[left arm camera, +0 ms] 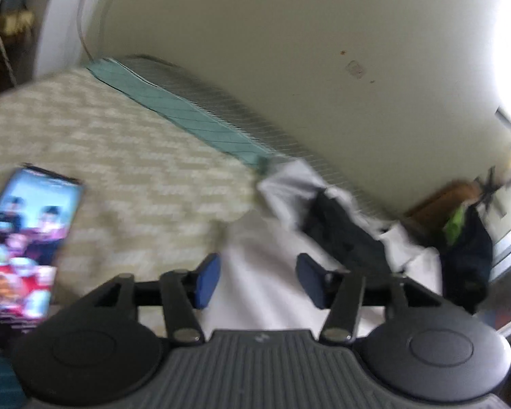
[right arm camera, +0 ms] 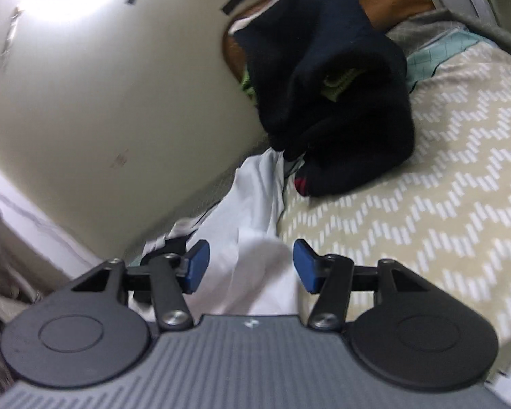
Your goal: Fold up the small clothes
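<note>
White garment [right arm camera: 255, 204] on bed [right arm camera: 426, 204], both hand-held grippers [left arm camera: 259, 279] [right arm camera: 250, 266] open above it

Ahead of my left gripper [left arm camera: 258, 281], whose jaws stand apart with nothing between them, the white garment [left arm camera: 265, 272] lies low and I can pass over it. To its left the zigzag bedspread [left arm camera: 126, 156] is flat, open room as far as the lit phone [left arm camera: 27, 245] near the bed's edge. The wall [left arm camera: 272, 34] closes off the far side. From my right gripper [right arm camera: 249, 266], jaws also apart, the heaped dark navy garment [right arm camera: 337, 102] blocks the way straight ahead; the bedspread to its right is free.
</note>
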{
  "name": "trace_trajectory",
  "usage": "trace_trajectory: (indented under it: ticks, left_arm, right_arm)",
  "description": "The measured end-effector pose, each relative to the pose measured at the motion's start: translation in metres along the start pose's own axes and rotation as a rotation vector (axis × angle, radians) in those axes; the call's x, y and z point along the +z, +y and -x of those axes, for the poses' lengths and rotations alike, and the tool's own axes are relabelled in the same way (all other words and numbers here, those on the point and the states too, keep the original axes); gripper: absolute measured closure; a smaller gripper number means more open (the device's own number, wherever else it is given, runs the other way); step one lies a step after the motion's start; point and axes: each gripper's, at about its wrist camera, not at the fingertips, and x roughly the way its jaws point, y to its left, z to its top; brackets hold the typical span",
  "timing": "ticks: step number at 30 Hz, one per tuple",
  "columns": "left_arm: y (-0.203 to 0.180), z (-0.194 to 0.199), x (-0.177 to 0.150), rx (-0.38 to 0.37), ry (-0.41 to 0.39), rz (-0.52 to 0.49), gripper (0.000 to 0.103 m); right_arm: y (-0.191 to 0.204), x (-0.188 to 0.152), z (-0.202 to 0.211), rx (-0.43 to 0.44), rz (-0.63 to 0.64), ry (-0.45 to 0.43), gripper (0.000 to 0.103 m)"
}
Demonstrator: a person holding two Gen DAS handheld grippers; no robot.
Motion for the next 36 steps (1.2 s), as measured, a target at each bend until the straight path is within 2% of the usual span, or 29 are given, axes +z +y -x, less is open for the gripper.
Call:
trace_trajectory:
  ticks: [2,5,8,10,13,14,16,18,19,21,23,25,28,29,32,34,36]
  left_arm:
    - [0.009,0.006,-0.009,0.020,0.025,-0.015,0.047]
    - [0.016,0.008,-0.022,-0.016,0.093,-0.017,0.045]
    - [0.005,0.004,-0.032,-0.026,0.117,-0.080,0.047]
    - [-0.006,0.002,-0.036,-0.033,0.103,-0.117,0.047]
    - [-0.017,0.003,-0.039,-0.045,0.087,-0.143,0.046]
    - [-0.017,0.003,-0.040,-0.052,0.092,-0.144,0.046]
    - [-0.015,0.000,-0.042,-0.055,0.108,-0.135,0.046]
    - [-0.013,-0.004,-0.045,-0.049,0.116,-0.123,0.046]
    - [-0.011,-0.004,-0.047,-0.048,0.120,-0.117,0.046]
    - [-0.007,-0.003,-0.048,-0.045,0.127,-0.107,0.046]
    - [-0.004,0.001,-0.048,-0.049,0.127,-0.103,0.045]
    - [0.000,0.005,-0.048,-0.064,0.127,-0.096,0.040]
    - [0.004,0.005,-0.050,-0.105,0.153,-0.068,0.033]
    - [0.004,0.003,-0.050,-0.118,0.162,-0.057,0.030]
    - [0.005,-0.004,-0.049,-0.178,0.190,-0.008,0.029]
    - [0.005,-0.012,-0.047,-0.219,0.209,0.039,0.029]
    - [0.004,-0.021,-0.047,-0.238,0.219,0.073,0.029]
  right_arm:
    - [-0.002,-0.012,0.007,-0.020,0.038,0.048,0.042]
    - [0.003,-0.029,0.006,-0.033,0.078,0.091,0.042]
    - [0.028,-0.031,-0.015,0.033,0.175,0.165,0.046]
    - [0.044,-0.028,-0.040,0.086,0.185,0.237,0.055]
    - [0.067,-0.028,-0.088,0.105,0.229,0.334,0.062]
    - [0.074,-0.031,-0.111,0.104,0.244,0.388,0.068]
    - [0.086,-0.040,-0.138,0.119,0.254,0.454,0.073]
    - [0.103,-0.039,-0.154,0.114,0.302,0.433,0.075]
    - [0.111,-0.033,-0.162,0.077,0.345,0.380,0.075]
    - [0.125,-0.014,-0.174,0.002,0.411,0.206,0.072]
    - [0.129,0.001,-0.172,-0.003,0.365,0.125,0.070]
    - [0.126,0.009,-0.154,0.098,0.308,0.116,0.071]
    - [0.119,0.000,-0.114,0.108,0.357,0.093,0.070]
    - [0.113,-0.005,-0.100,0.104,0.356,0.088,0.068]
    - [0.080,-0.016,-0.059,0.068,0.287,0.090,0.062]
    - [0.050,-0.024,-0.030,0.019,0.212,0.089,0.061]
    - [0.032,-0.033,-0.012,-0.029,0.144,0.081,0.054]
